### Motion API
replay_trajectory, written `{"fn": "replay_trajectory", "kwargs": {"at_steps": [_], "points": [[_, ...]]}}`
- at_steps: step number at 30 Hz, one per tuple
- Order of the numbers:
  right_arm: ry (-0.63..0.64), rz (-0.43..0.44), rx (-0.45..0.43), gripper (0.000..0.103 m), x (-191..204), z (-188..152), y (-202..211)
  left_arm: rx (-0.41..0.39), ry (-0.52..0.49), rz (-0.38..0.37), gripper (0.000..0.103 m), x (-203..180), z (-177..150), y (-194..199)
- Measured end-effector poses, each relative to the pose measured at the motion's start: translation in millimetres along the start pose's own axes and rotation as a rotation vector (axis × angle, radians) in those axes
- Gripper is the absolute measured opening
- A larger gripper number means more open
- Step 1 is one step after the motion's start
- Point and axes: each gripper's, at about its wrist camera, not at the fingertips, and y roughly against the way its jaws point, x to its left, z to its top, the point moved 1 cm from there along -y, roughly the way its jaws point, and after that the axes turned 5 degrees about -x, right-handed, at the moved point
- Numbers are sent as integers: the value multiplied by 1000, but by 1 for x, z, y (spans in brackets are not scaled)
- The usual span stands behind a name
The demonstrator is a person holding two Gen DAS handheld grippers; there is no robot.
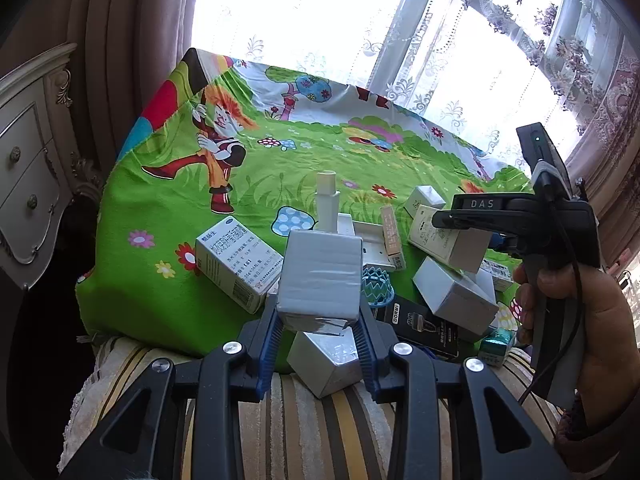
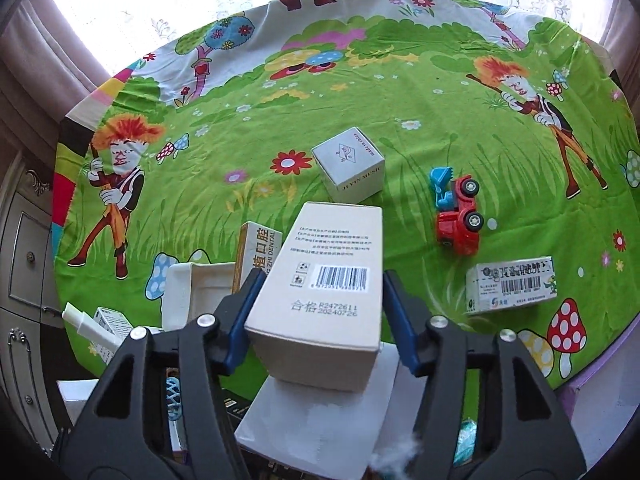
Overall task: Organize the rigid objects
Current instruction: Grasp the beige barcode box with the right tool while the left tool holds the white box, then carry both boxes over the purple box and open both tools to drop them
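The bench (image 2: 360, 92) wears a bright green cartoon cloth. In the left wrist view a heap of boxes (image 1: 452, 264) sits at 3 o'clock. The left gripper (image 1: 319, 322) has its jaws clenched on a grey taped box (image 1: 320, 276), lifted above a silver box (image 1: 326, 360) at 6 o'clock. In the right wrist view the right gripper (image 2: 316, 312) has a cream barcode box (image 2: 324, 280) between its jaws; the left pad touches it, the right pad shows a slim gap, so a firm grip I cannot tell. A white cube box (image 2: 349, 168) stands at 12 o'clock, a red toy truck (image 2: 458, 216) at 2 o'clock, and a small medicine box (image 2: 512, 286) at 3 o'clock.
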Motion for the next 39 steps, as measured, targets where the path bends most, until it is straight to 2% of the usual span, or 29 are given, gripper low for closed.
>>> {"fn": "replay_trajectory", "kwargs": {"at_steps": [3,11,20,29,39], "points": [[-5,42,-40,55,-2,1,14,-10,-2,-4,36,-5,-1,4],[32,80,-166,55,-8,-12,62,-30,-32,-21,36,-25,-3,13],[27,87,-236,55,-48,-37,113,-10,-87,-74,36,-62,-14,19],[-12,24,-260,55,-113,-77,157,40,-185,-184,36,-122,-34,24],[-73,-115,-250,55,-197,-132,189,138,-302,-358,36,-204,-65,27]]}}
